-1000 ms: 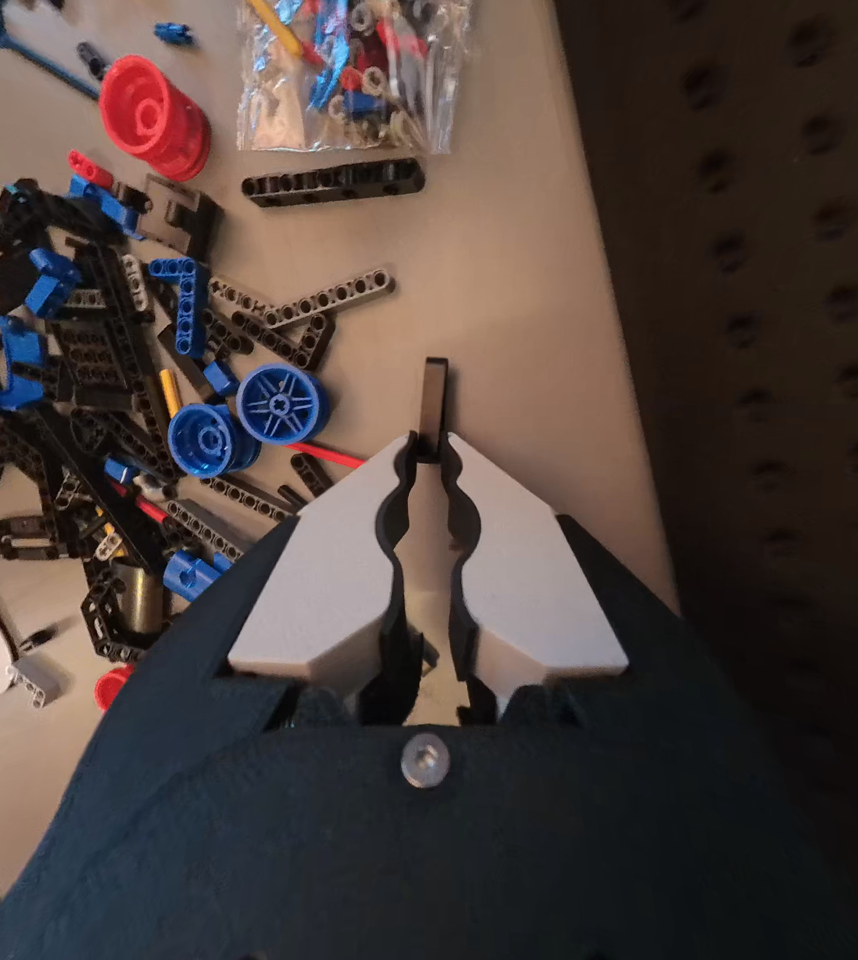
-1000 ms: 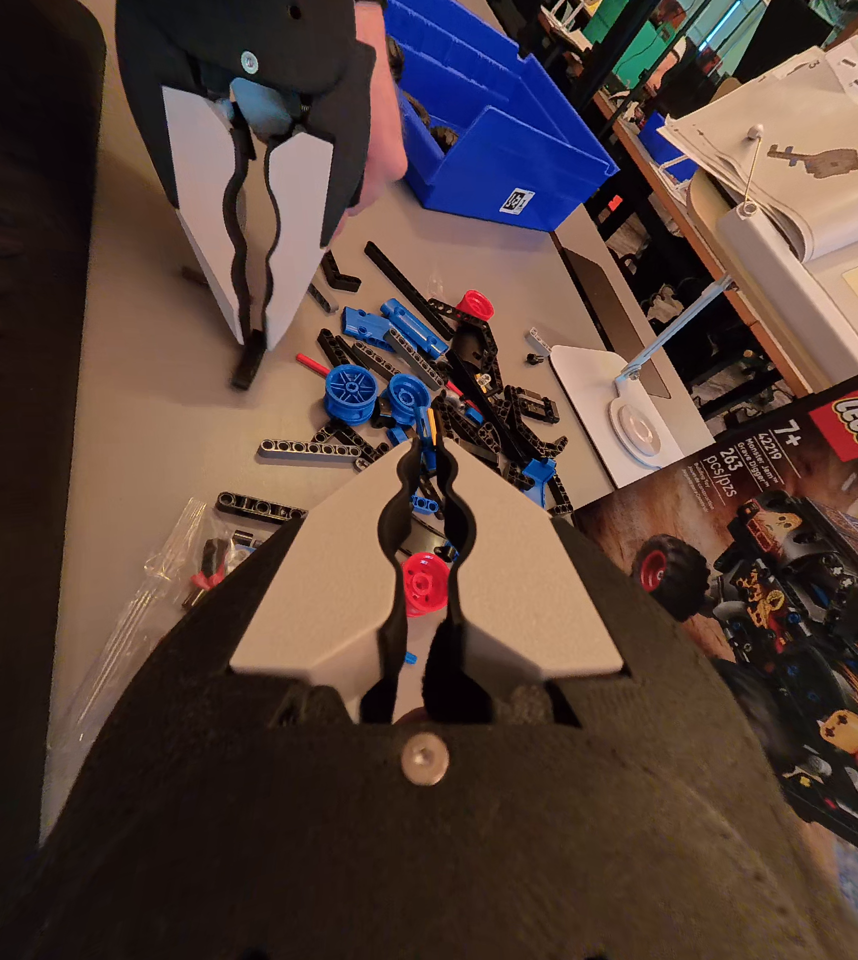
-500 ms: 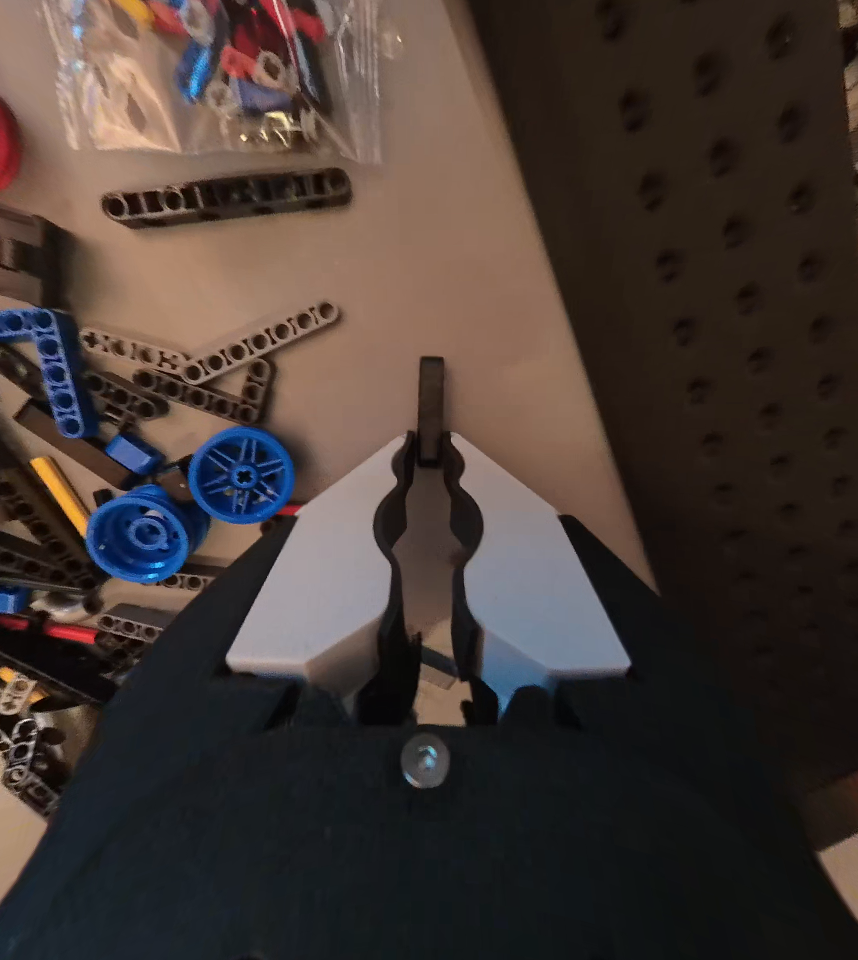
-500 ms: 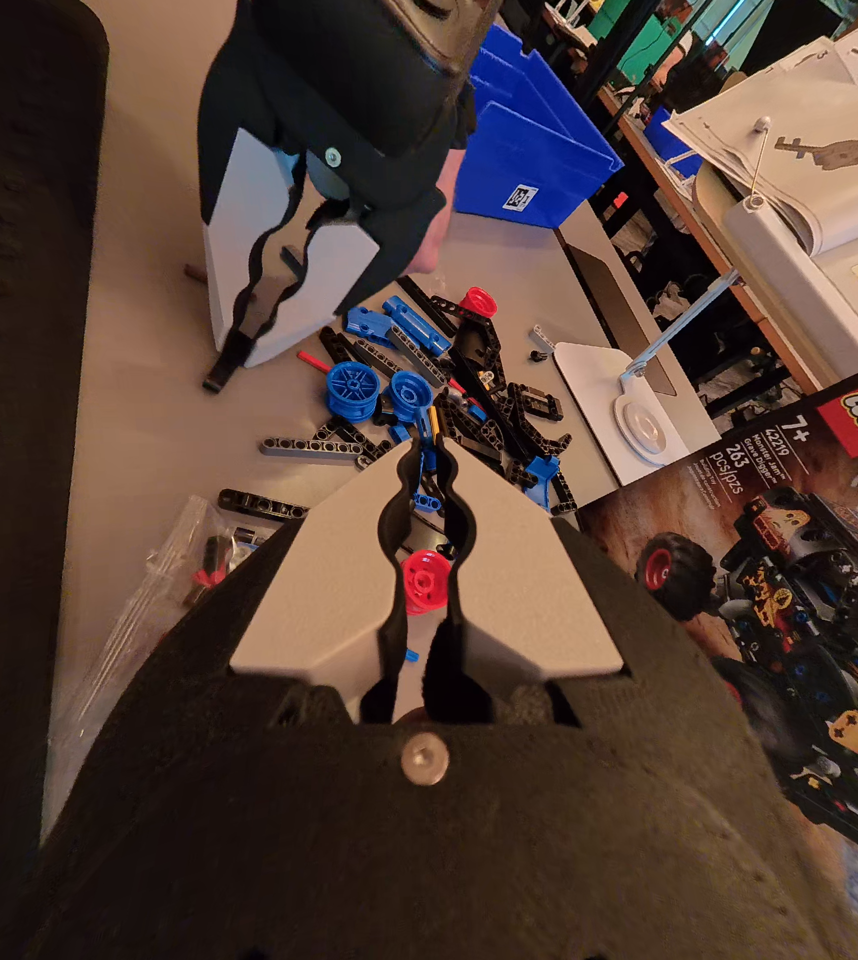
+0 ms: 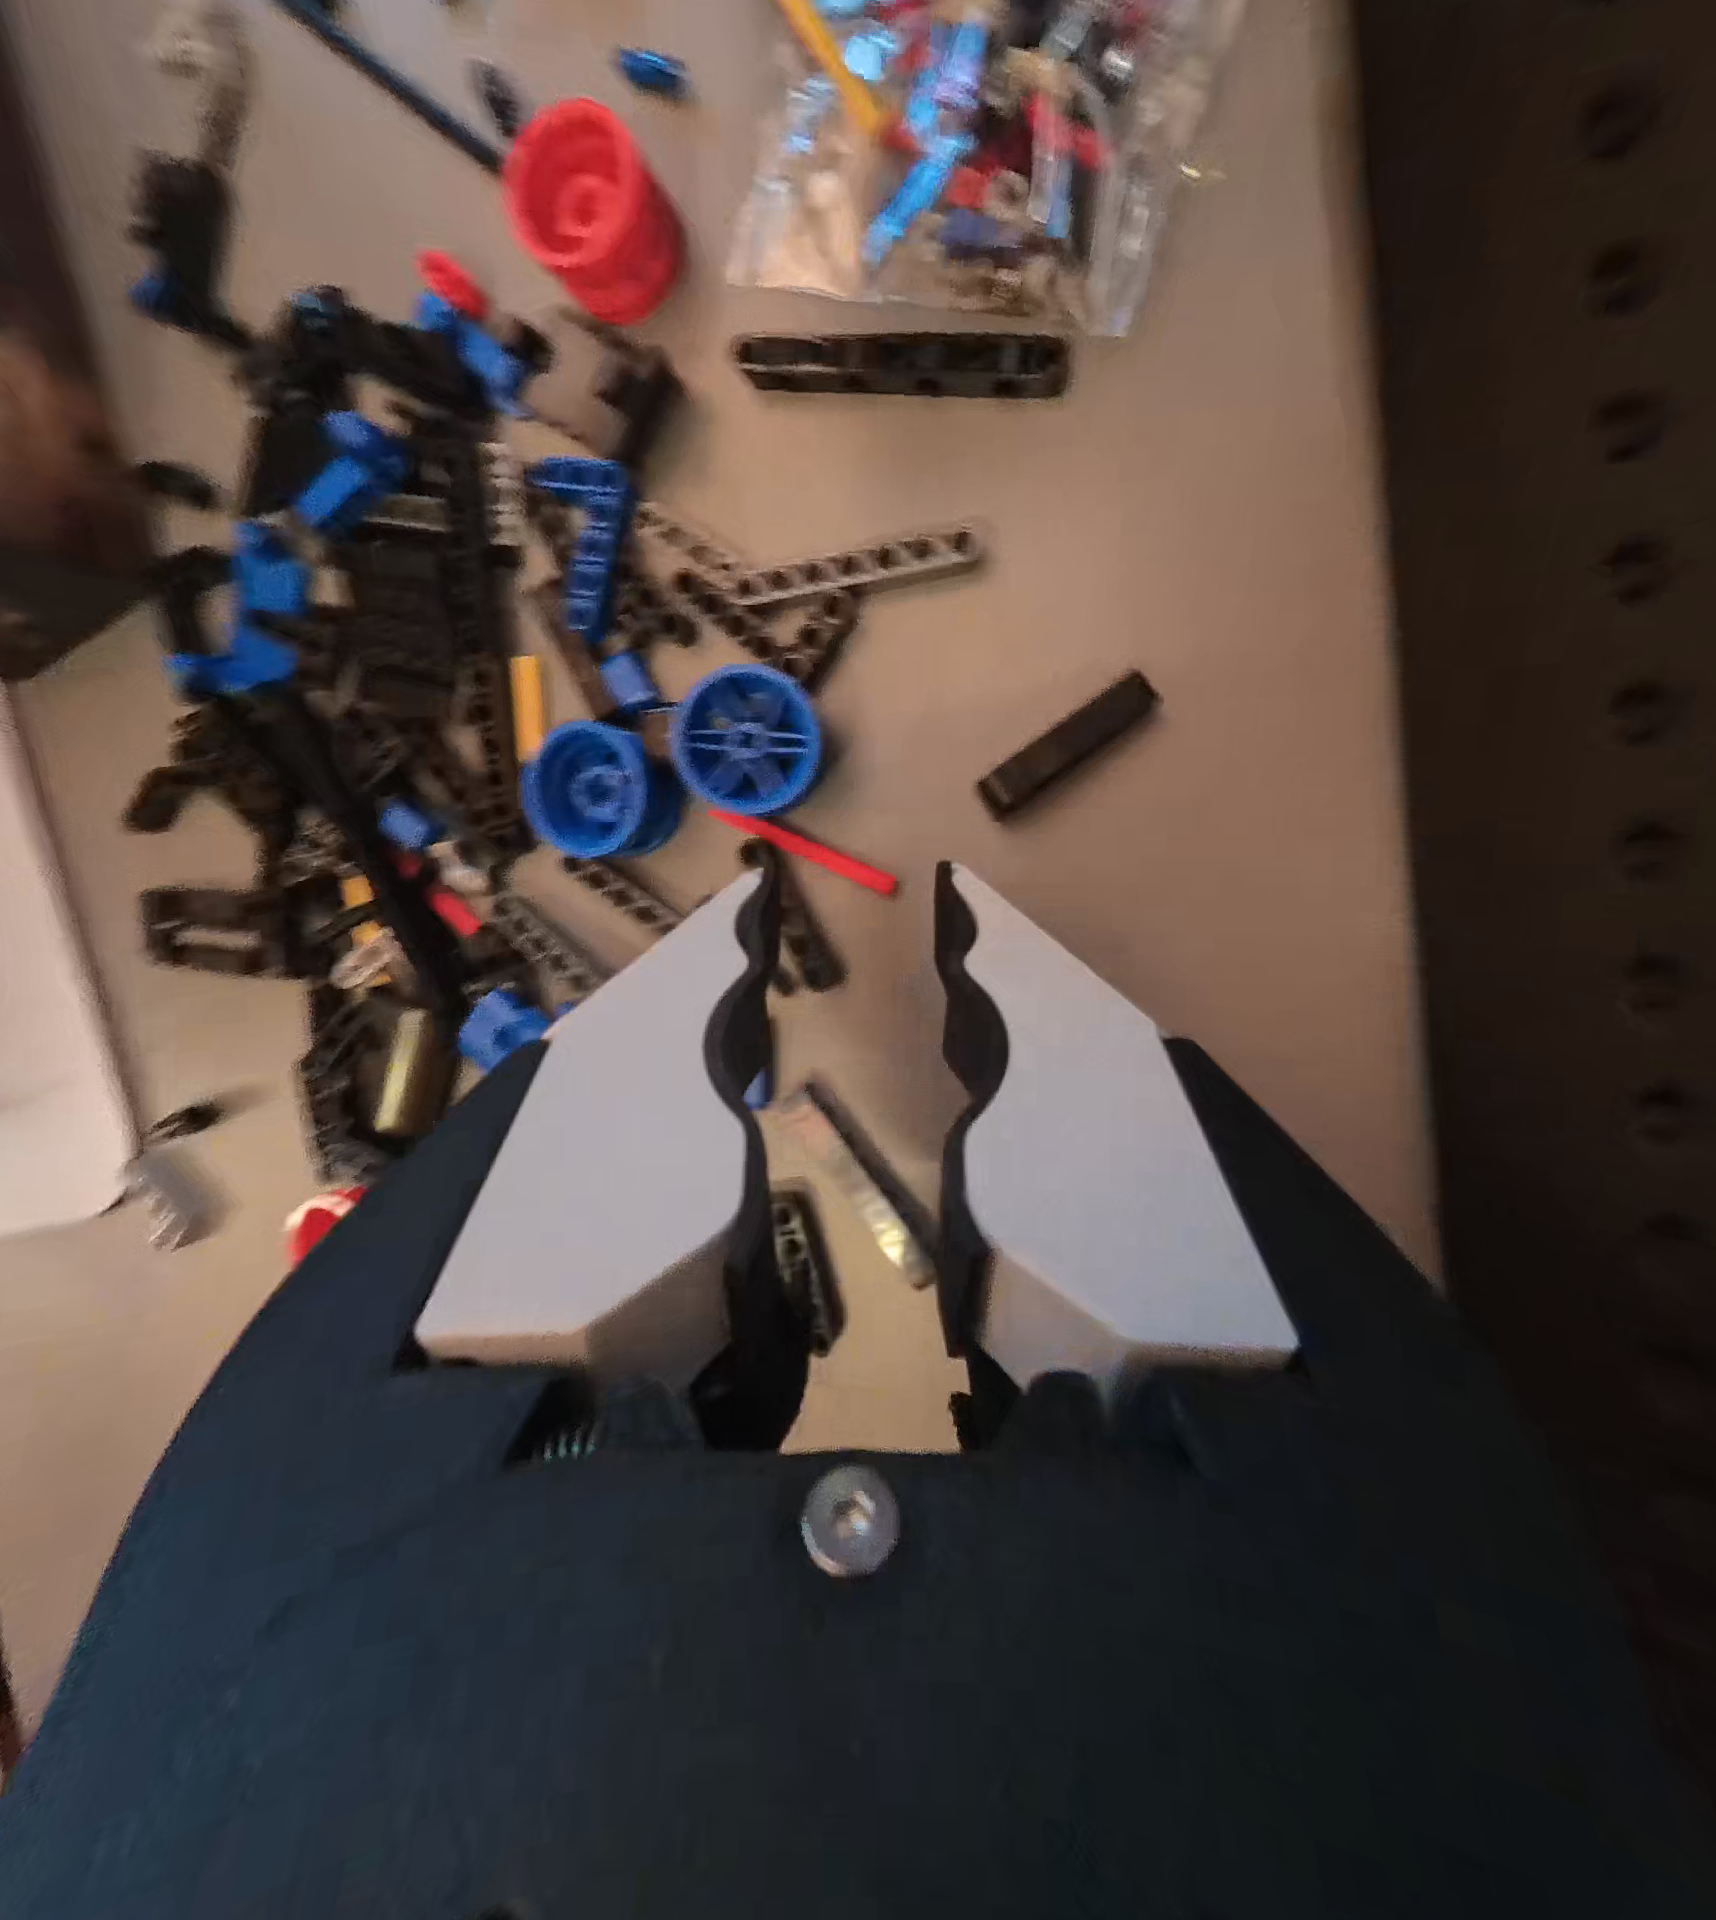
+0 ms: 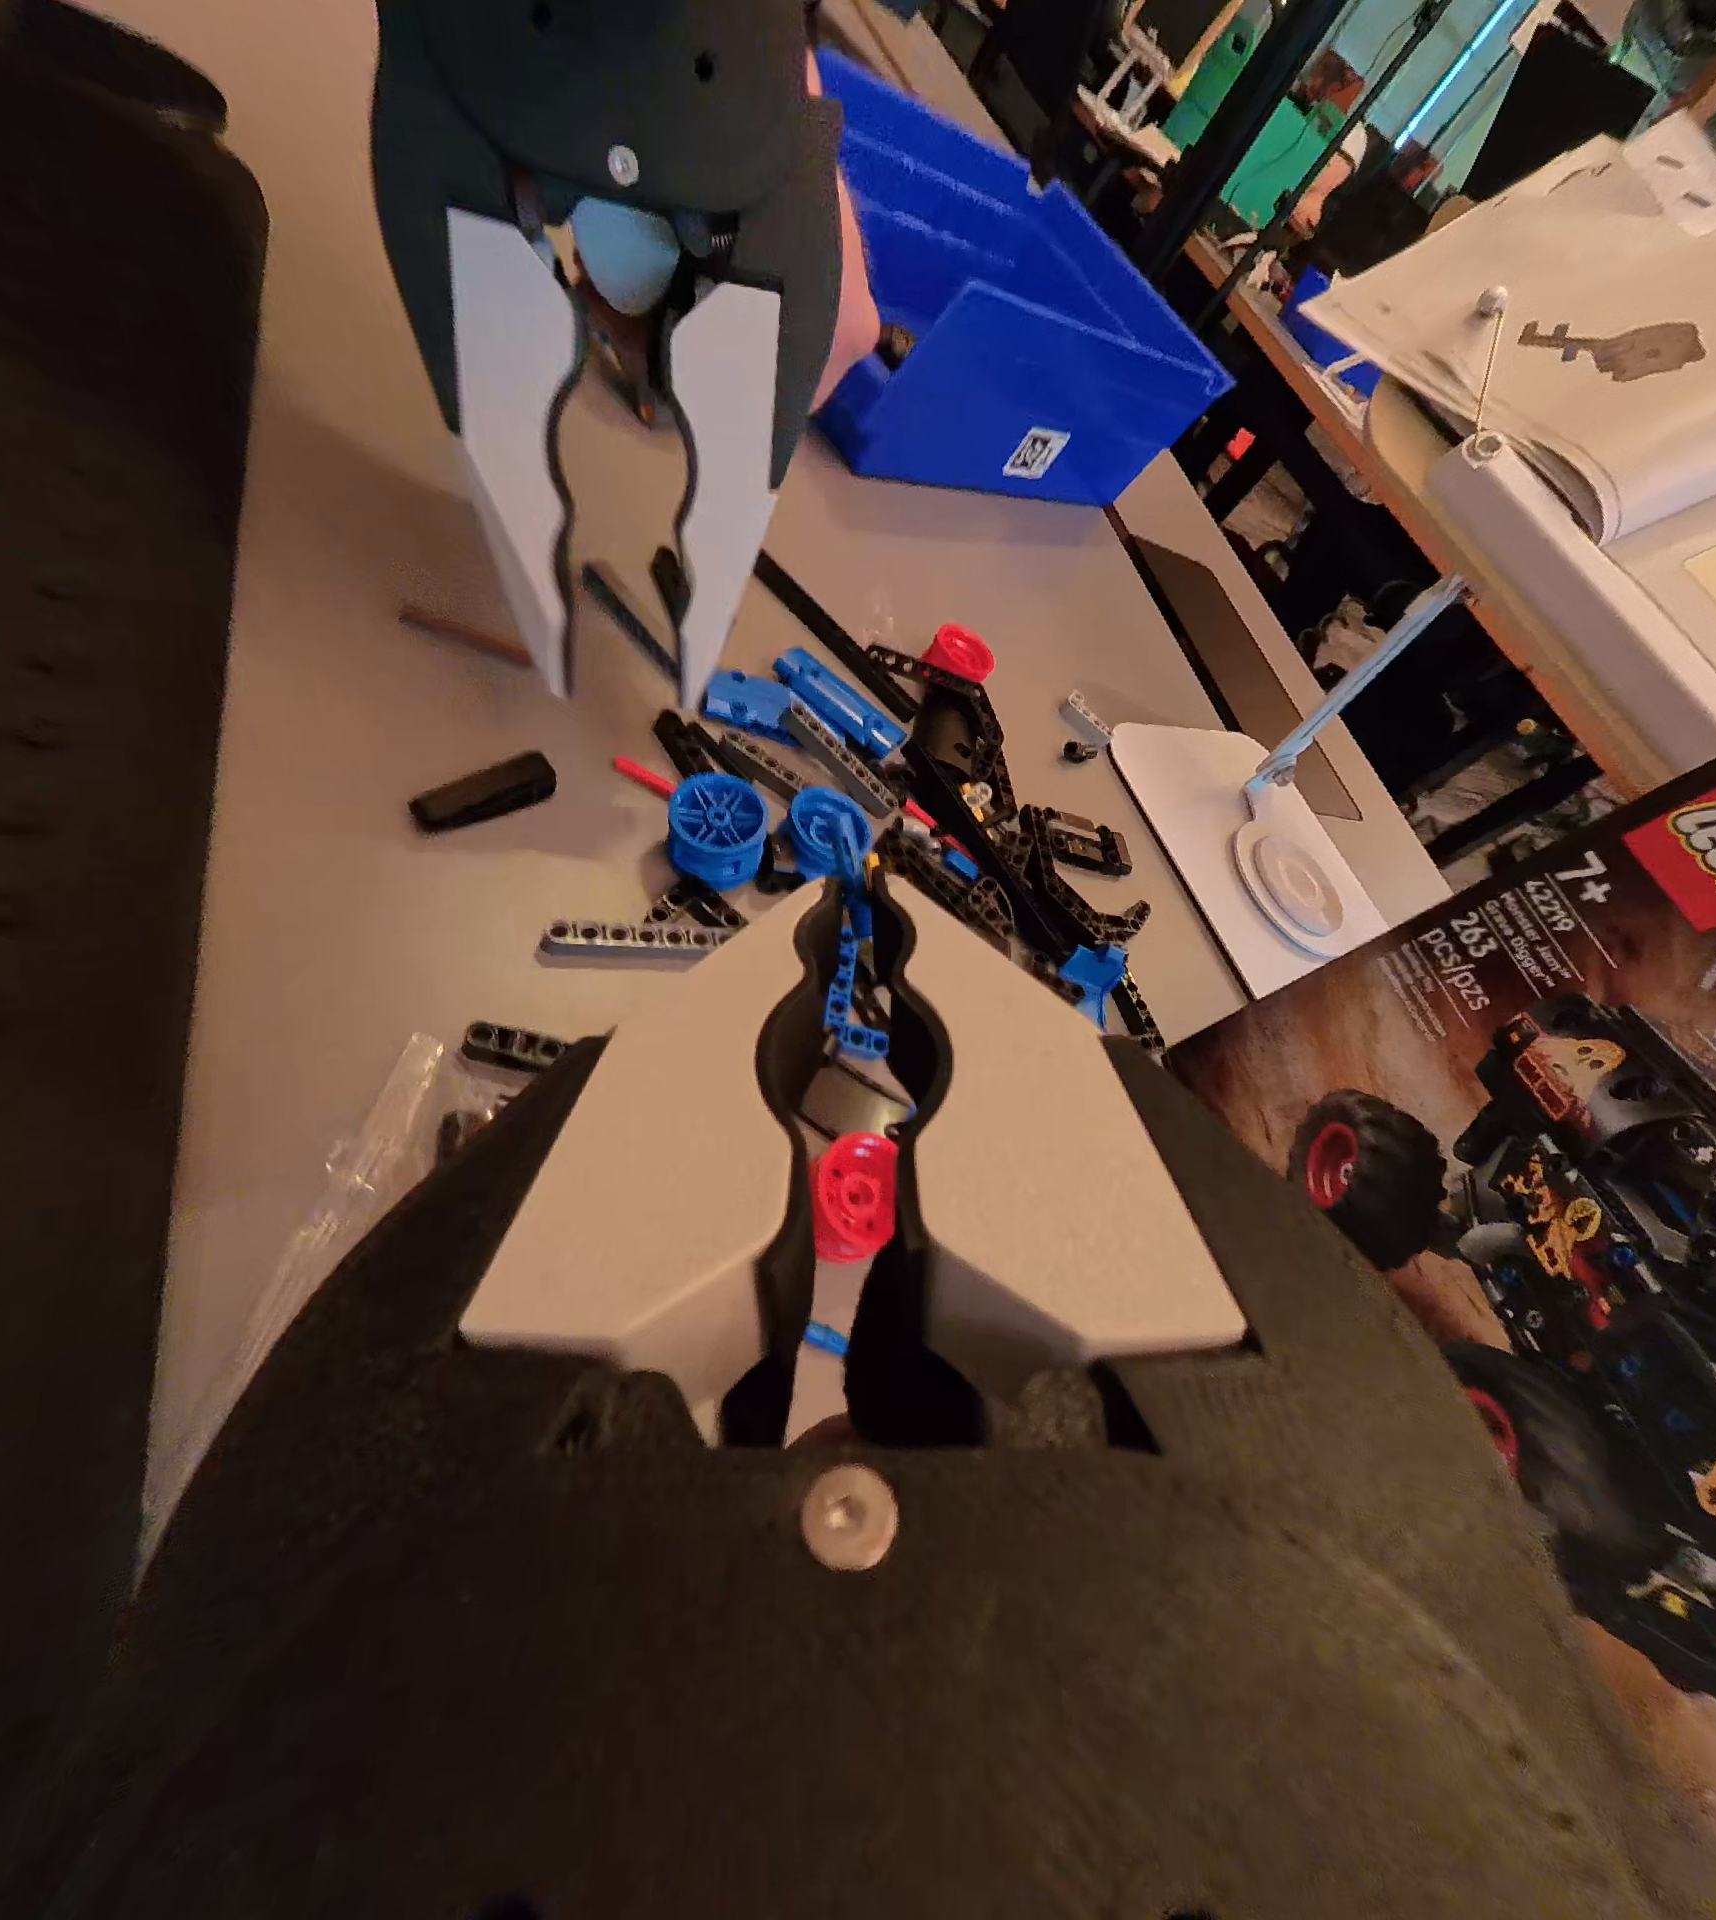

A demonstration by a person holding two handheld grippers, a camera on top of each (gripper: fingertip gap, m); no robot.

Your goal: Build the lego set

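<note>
My left claw (image 5: pixel 849 883) gapes empty; right claw (image 6: pixel 849 899) closed, empty. Two blue wheels (image 5: pixel 672 764), one black brick (image 5: pixel 1067 743) near the desk (image 5: pixel 1197 935) edge.

The left gripper (image 5: pixel 849 883) has a dark navy, matte body that widens toward the camera, with a silver round-headed screw (image 5: pixel 849 1536) set at its centre. Its two fingers (image 5: pixel 615 1143) are pale grey wedges lined with wavy black pads, and a small coiled spring shows at the left finger's base. The right gripper (image 6: pixel 849 894) is alike in shape, but its grainy shell is black, with the same silver screw (image 6: pixel 847 1515).
</note>
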